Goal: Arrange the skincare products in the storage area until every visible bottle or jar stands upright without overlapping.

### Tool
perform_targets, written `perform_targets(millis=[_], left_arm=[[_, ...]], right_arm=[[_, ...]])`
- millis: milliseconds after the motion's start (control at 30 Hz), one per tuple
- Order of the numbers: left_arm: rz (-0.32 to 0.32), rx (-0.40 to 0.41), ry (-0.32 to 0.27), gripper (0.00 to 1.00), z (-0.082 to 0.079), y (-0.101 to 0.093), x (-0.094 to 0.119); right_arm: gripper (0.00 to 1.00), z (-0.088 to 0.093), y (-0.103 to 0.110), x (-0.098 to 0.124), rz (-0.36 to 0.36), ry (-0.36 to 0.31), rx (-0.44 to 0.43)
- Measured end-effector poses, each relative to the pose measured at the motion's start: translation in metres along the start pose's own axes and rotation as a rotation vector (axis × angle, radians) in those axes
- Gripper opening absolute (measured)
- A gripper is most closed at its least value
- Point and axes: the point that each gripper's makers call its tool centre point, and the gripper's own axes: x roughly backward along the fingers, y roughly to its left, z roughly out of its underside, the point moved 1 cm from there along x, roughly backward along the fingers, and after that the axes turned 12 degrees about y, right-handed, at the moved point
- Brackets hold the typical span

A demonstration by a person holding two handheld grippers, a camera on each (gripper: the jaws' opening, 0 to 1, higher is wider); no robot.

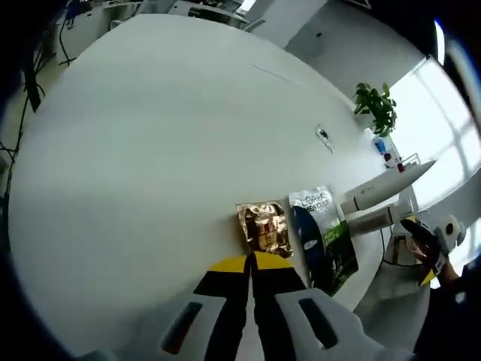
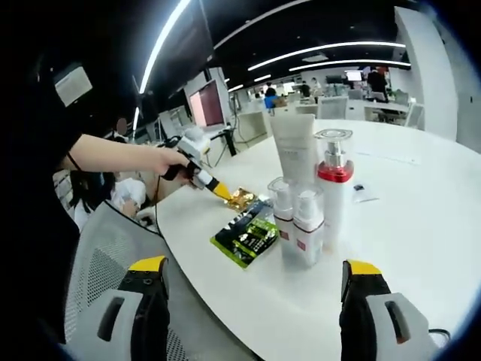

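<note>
Right gripper view: right gripper (image 2: 252, 301) at frame bottom, jaws spread wide, empty. Skincare cluster mid-frame – white tube (image 2: 294, 154), red-collared pump bottle (image 2: 334, 184), two small bottles (image 2: 297, 222) – upright, touching or overlapping, cannot tell which. Risk: wide jaws closing in could topple neighbours. Green pouch (image 2: 246, 237) lies flat near table edge (image 2: 188, 241).

Left gripper view: left gripper (image 1: 250, 274) jaws pressed together at gold packet (image 1: 264, 227) – whether packet is pinched, cannot tell. Labels unreadable.
</note>
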Motion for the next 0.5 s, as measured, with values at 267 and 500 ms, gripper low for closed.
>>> perform_targets(millis=[267,500], left_arm=[[-0.036,-0.027,0.015,0.03,-0.002,0.004,-0.001],[-0.057,-0.030,0.027,0.04,0.000,0.009,-0.001]], right_arm=[[0.99,0.000,0.000,0.000,-0.001,0.001,-0.006],[0.99,0.001,0.000,0.000,-0.001,0.003,-0.013]])
